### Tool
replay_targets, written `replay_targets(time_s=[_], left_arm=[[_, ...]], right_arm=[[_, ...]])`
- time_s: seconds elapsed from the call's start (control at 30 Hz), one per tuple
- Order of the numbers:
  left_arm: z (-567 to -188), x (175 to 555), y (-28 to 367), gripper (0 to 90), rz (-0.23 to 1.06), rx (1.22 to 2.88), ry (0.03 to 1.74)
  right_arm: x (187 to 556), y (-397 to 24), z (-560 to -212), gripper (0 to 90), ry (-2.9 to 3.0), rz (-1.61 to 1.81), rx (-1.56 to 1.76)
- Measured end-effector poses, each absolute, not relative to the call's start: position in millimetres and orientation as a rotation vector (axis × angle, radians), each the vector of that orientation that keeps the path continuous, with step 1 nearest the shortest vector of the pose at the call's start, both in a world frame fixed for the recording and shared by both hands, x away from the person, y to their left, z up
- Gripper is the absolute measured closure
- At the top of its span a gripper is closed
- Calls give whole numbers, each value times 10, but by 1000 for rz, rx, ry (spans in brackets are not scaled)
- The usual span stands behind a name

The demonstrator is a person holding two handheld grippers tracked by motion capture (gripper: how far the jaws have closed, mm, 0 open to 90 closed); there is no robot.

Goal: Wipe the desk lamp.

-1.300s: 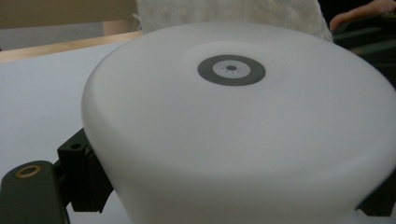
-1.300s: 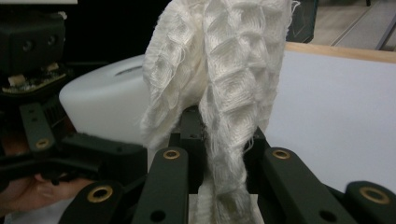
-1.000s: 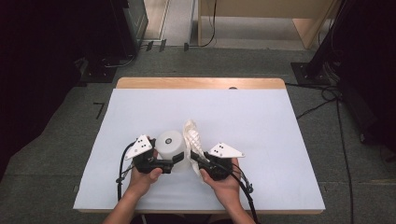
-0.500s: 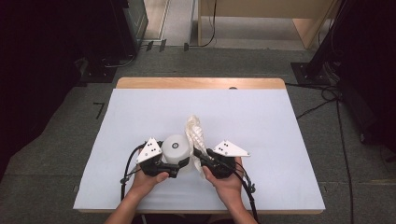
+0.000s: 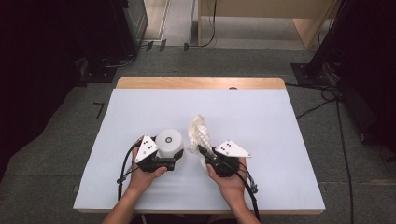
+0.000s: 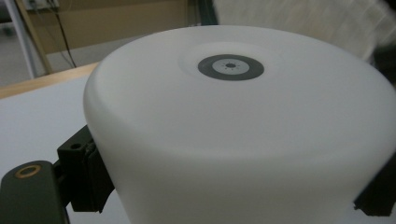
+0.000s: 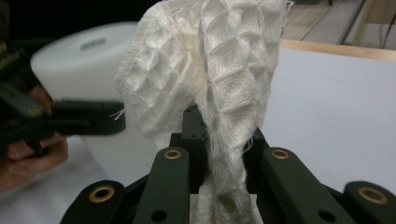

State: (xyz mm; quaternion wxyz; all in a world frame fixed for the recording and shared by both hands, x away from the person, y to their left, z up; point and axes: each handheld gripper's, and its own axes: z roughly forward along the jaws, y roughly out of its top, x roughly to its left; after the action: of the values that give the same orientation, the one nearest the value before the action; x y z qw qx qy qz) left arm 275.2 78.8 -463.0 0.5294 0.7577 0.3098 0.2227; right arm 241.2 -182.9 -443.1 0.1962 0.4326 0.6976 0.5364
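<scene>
White waffle cloth [image 7: 205,70] pinched in right claw [image 7: 212,140], left claw [image 5: 175,157] clamping white tub [image 6: 243,140]

White cylindrical container [image 5: 168,142] of smooth, matt plastic with a grey disc on top, waffle-weave cloth [image 5: 200,133] white and rough with frayed threads, worktop [image 5: 261,116] covered in smooth matt white sheet, bare wood at far edge, claws matt black plastic with brass-coloured rivets.

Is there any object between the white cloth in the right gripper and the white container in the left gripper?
Nothing visible: between the waffle cloth and the white container lies only bare table cover.
</scene>
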Motion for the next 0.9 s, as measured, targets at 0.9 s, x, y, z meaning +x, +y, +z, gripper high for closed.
replay_targets(time_s=[0.9], left_arm=[[-4768, 2536, 570, 79, 741, 1781, 1022]], right_arm=[[2437, -1995, -4509, 787, 1925, 1470, 1274]])
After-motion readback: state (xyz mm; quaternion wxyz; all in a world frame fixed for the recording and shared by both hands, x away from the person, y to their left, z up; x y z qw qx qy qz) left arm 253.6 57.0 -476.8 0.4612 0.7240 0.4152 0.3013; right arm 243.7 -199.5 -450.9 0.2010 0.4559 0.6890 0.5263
